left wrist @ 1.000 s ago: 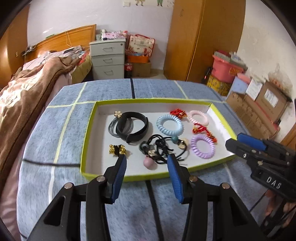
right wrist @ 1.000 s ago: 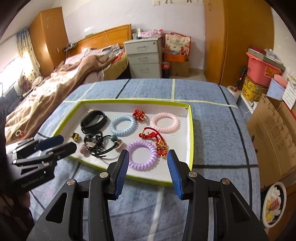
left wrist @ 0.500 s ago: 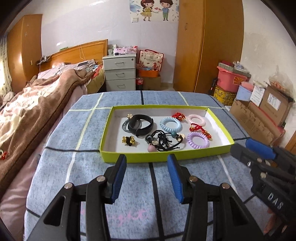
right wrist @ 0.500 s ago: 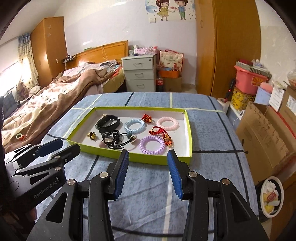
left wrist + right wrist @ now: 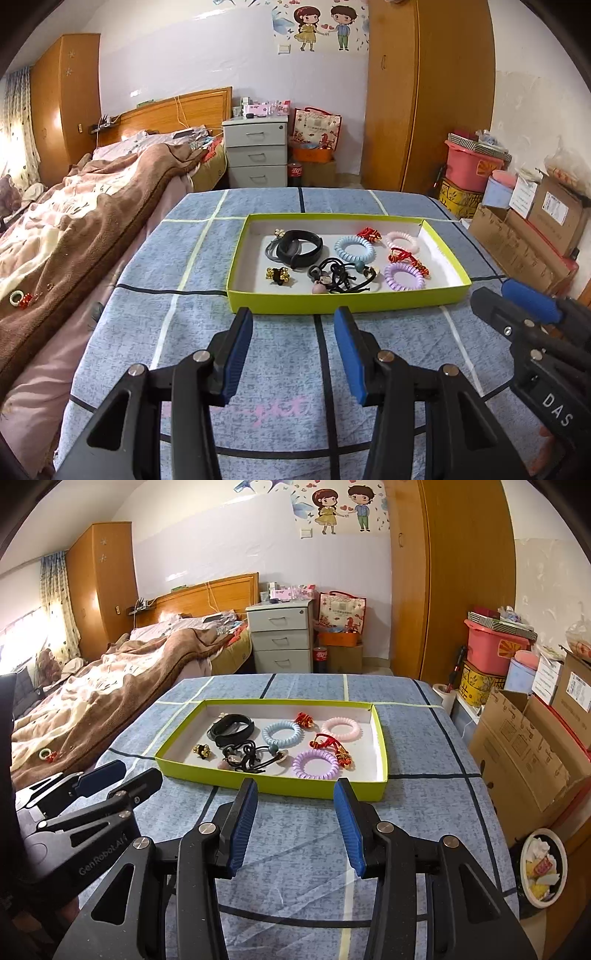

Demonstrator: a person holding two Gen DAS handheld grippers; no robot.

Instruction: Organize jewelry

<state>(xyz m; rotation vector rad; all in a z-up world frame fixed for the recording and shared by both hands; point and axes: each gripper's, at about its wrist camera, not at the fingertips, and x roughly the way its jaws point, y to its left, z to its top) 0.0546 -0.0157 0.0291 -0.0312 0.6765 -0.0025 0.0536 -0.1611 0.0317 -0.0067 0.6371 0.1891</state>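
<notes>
A shallow lime-green tray point(image 5: 343, 302) point(image 5: 269, 783) lies on the blue checked table. Inside it are a black band point(image 5: 299, 248) point(image 5: 232, 726), a blue coil tie point(image 5: 354, 248) point(image 5: 282, 733), a pink coil tie point(image 5: 402, 240) point(image 5: 340, 728), a purple coil tie point(image 5: 404, 275) point(image 5: 316, 763), red knotted charms point(image 5: 405, 258) point(image 5: 332, 746), a tangle of black cord ties point(image 5: 340, 276) point(image 5: 247, 757) and a small gold clip point(image 5: 277, 275) point(image 5: 202, 751). My left gripper point(image 5: 293, 328) point(image 5: 122, 775) stands open, back from the tray's near wall. My right gripper point(image 5: 295, 805) point(image 5: 498, 291) is open too, with nothing between its fingers.
A bed with a brown blanket point(image 5: 74, 229) runs along the table's left side. A small ring and red charm point(image 5: 18, 298) lie on the blanket. Cardboard boxes point(image 5: 528, 746) and a bin point(image 5: 543, 867) stand to the right. Drawers point(image 5: 256, 155) and a wardrobe are behind.
Both grippers have drawn back from over the tray toward the near side of the table and tilted up, so more of the room shows. Both stayed open.
</notes>
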